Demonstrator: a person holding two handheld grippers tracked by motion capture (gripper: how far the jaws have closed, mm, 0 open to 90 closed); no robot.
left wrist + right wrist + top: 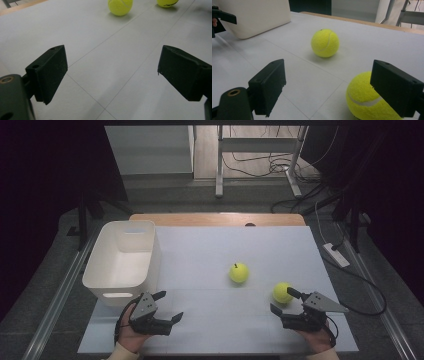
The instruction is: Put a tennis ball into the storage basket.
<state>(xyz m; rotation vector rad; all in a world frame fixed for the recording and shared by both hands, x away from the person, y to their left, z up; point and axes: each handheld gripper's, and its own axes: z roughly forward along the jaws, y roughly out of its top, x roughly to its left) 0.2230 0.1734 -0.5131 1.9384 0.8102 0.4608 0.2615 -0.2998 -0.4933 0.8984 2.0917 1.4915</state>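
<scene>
Two yellow tennis balls sit on the white table (210,245). The near ball (282,292) lies at the right, just beside the right gripper (285,302), whose jaws are spread wide; in the right gripper view that ball (368,100) rests partly behind the right-hand jaw, at its tip rather than squarely between the two, and whether it touches the jaw I cannot tell. The far ball (239,272) sits near the middle of the table, apart from both grippers. At the near left, the left gripper (169,306) hovers with its jaws spread and nothing between them, just beside a white bin (102,270) standing at the table's left edge
</scene>
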